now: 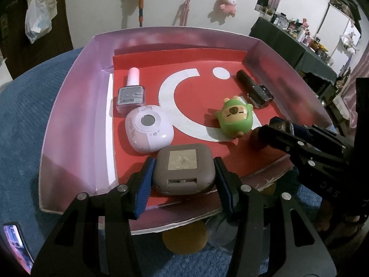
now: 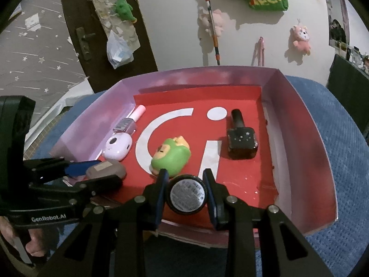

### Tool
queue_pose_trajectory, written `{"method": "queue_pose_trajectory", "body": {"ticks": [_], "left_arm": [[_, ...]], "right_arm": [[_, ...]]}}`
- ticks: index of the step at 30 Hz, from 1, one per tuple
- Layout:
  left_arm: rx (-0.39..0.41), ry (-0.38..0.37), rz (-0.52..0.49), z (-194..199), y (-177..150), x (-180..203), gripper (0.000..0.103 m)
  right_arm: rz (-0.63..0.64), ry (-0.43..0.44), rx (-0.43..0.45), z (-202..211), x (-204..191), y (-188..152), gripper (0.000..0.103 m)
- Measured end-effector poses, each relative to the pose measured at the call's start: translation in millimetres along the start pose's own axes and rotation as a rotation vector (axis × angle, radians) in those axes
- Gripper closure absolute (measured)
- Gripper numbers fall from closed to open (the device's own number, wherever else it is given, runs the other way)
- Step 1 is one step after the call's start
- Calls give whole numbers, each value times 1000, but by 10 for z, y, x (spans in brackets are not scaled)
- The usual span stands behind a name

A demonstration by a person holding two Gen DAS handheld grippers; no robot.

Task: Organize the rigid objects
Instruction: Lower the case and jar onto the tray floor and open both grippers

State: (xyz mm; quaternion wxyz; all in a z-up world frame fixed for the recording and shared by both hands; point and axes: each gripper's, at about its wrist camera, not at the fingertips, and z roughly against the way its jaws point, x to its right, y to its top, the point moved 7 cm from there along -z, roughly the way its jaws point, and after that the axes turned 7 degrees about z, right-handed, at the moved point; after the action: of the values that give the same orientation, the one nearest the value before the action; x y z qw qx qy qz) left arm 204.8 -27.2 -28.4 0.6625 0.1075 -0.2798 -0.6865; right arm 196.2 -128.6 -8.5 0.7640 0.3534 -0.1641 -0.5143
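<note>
So there's a shallow box lid (image 1: 69, 120) with pinkish walls and a red floor sitting on a blue knitted cover (image 1: 25, 106); going left to right inside it: a pink nail polish bottle (image 1: 131, 92) lying flat by the left wall, a lilac earbud case (image 1: 147, 131) touching the bottle's base, then a taupe earbud case (image 1: 183, 168) at the near edge, just touching the lilac one; the left gripper (image 1: 183, 177) is clamped on that taupe case, blue pads pressed to both its sides, over the near part of the red floor; next a green squishy bear toy (image 1: 234, 120) sits in the middle on the white logo; a black nail polish bottle (image 1: 254, 87) lies near the right wall, well apart from the toy; in the right wrist view the right gripper (image 2: 185, 194) is squeezing a small round black jar (image 2: 186, 194), its labelled bottom facing the camera, held just over the lid's near edge, right in front of the green toy; a hand (image 2: 34, 249) shows at the bottom left of that view, under the left gripper.
</note>
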Motion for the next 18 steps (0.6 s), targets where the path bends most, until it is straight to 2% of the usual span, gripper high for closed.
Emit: {"method": "queue_pose_trajectory", "body": {"ticks": [8,18], "left_arm": [[-3,-7,10,-12,22,-22,55],[15,31,19,-106,164,-41,54]], "right_arm": [[27,-11,-85,-38,-42,-132,70],[-6,-29,-85,-189,42,-43,70]]}}
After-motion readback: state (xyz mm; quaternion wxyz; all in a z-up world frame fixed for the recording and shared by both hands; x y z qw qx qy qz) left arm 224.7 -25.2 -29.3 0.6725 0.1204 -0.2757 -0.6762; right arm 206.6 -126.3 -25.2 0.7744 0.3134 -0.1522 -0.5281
